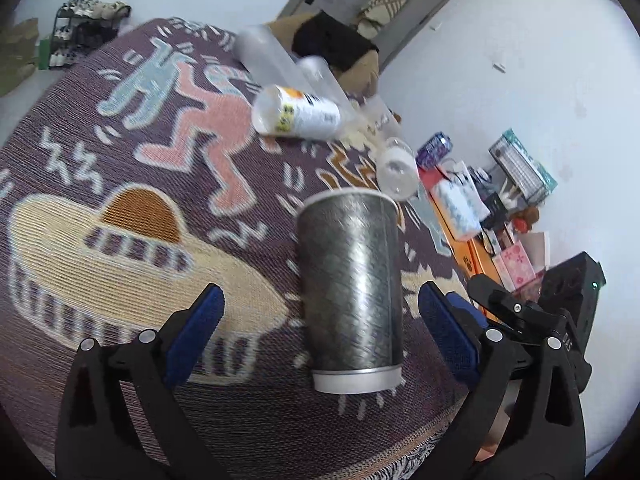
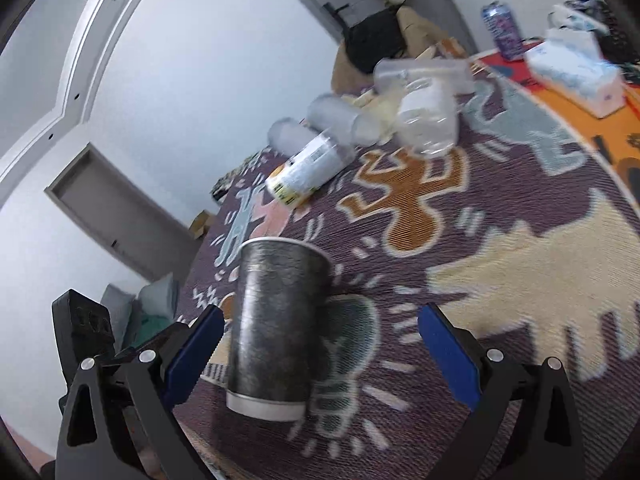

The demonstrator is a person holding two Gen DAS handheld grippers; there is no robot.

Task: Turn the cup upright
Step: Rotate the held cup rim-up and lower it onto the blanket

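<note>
The cup (image 1: 349, 286), a dark grey paper one, lies on its side on the patterned rug (image 1: 120, 200), its wide mouth pointing away from both cameras and its pale base rim nearest them. The left gripper (image 1: 320, 316) has its jaws spread wide, the cup lying in the gap between the blue pads (image 1: 198, 334) without touching either; that wide stance looks chosen to straddle the body before closing. The right gripper (image 2: 320, 340) is likewise spread apart, with the cup nearer its left pad (image 2: 192, 356), though contact cannot be made out. Beyond the cup's mouth lie several clear cups (image 1: 276, 60) and a labelled one (image 1: 298, 114), well apart from it, so they should not hinder a lift. Judging by this, the flip has not begun. A paper wall will likely dent, so a gentle squeeze at mid-body seems wise.
</note>
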